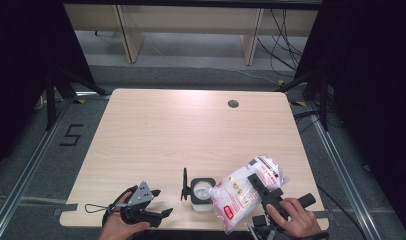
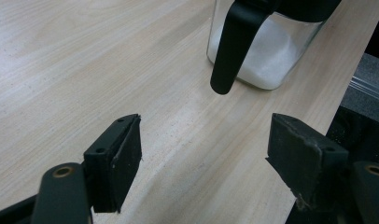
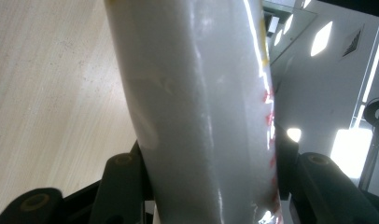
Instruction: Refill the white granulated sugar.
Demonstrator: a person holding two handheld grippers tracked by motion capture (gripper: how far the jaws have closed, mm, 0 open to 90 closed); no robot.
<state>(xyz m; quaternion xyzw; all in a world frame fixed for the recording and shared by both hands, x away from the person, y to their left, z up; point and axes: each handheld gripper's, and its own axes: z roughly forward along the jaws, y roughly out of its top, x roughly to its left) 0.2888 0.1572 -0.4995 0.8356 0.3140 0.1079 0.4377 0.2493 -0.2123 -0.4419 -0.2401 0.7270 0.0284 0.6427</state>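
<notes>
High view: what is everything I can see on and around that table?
Bag: one, white with red print, tilted over the jar, near the front right edge.
Jar: one, clear with black rim and open lid, white powder inside, front centre.
Table: one, light wood, with a round hole near the back right.
Floor mark "5": one, black, left of the table.
Left hand-held gripper: black, open, empty.
Right hand-held gripper: black, shut on the bag.
</notes>
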